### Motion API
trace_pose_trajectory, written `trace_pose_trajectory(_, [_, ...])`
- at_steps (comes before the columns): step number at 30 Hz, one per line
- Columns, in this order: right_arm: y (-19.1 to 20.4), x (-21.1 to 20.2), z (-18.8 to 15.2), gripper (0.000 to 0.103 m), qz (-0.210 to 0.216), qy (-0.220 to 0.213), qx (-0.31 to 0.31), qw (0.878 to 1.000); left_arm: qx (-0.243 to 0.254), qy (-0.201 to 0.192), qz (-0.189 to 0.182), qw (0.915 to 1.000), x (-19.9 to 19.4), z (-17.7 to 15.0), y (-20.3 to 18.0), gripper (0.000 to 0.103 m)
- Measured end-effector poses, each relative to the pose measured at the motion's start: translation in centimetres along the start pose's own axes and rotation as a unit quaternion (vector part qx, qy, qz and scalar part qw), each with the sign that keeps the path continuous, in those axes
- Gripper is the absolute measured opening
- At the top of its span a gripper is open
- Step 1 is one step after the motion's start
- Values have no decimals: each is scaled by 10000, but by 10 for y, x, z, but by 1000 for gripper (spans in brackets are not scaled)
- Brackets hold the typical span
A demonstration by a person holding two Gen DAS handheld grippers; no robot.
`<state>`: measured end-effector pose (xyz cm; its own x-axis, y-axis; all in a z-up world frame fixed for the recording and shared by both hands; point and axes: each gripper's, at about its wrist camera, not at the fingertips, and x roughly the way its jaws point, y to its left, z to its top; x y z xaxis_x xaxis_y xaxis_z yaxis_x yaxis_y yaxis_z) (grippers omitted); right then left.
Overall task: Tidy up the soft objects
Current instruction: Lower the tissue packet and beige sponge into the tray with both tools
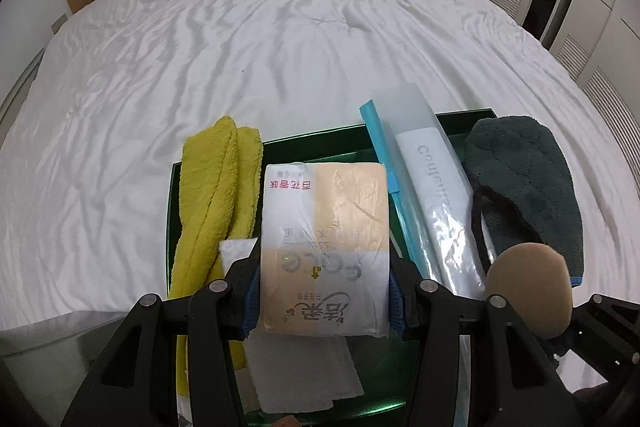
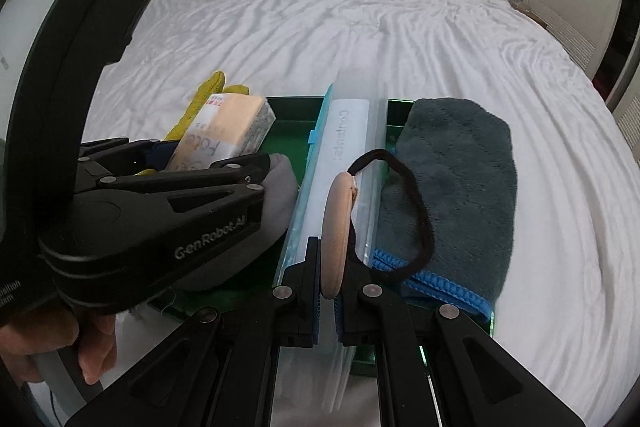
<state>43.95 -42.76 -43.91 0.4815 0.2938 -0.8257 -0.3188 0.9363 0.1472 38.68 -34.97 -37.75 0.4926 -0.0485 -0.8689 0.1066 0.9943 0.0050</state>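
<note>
My left gripper (image 1: pixel 323 293) is shut on a plastic-wrapped beige and white tissue pack (image 1: pixel 324 227), its blue pads pressing both sides. The pack hangs over a dark green tray (image 1: pixel 320 145) on the bed and also shows in the right wrist view as the tissue pack (image 2: pixel 224 131). My right gripper (image 2: pixel 332 279) is shut on a round beige puff (image 2: pixel 338 223), held edge-on, with a black elastic loop (image 2: pixel 420 211) trailing from it. The puff (image 1: pixel 524 283) sits at the lower right of the left wrist view.
Along the tray's left side lies a yellow towel (image 1: pixel 216 195). A clear zip bag (image 1: pixel 432 195) with a blue strip lies right of centre, and a dark grey towel (image 1: pixel 524 179) drapes the right edge. White paper (image 1: pixel 304 375) lies in the tray. A white duvet (image 1: pixel 280 27) stretches beyond. A hand (image 2: pixel 96 343) grips the left handle.
</note>
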Motion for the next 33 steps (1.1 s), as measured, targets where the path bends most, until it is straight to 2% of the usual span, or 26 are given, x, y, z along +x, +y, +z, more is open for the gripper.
trace_pose_trajectory(13, [8,12,2,9,-132,185,-1,9997,118,-81,98,9998,2,-1,-3,45])
trace_pose_trajectory(14, [9,12,2,10,-147,197,-15,9997,121,-84,105,9998,2,-1,-3,45])
trace_pose_trajectory(16, [10,13,4,19,-135,212,-35,9997,121,-82,97,9998,1,-1,-3,45])
trace_pose_trajectory(17, [10,12,4,29,-125,210,-38,9997,115,-82,91,9999,1,-1,-3,45])
trace_pose_trajectory(18, [11,11,5,32,-126,202,-39,9997,112,-79,91,9999,1,-1,-3,45])
trace_pose_trajectory(26, [14,5,3,40,-103,187,-48,9998,118,-112,83,9998,-3,0,-4,45])
trace_pose_trajectory(33, [13,3,3,40,-119,175,-66,9998,107,-143,92,9998,-7,1,-6,45])
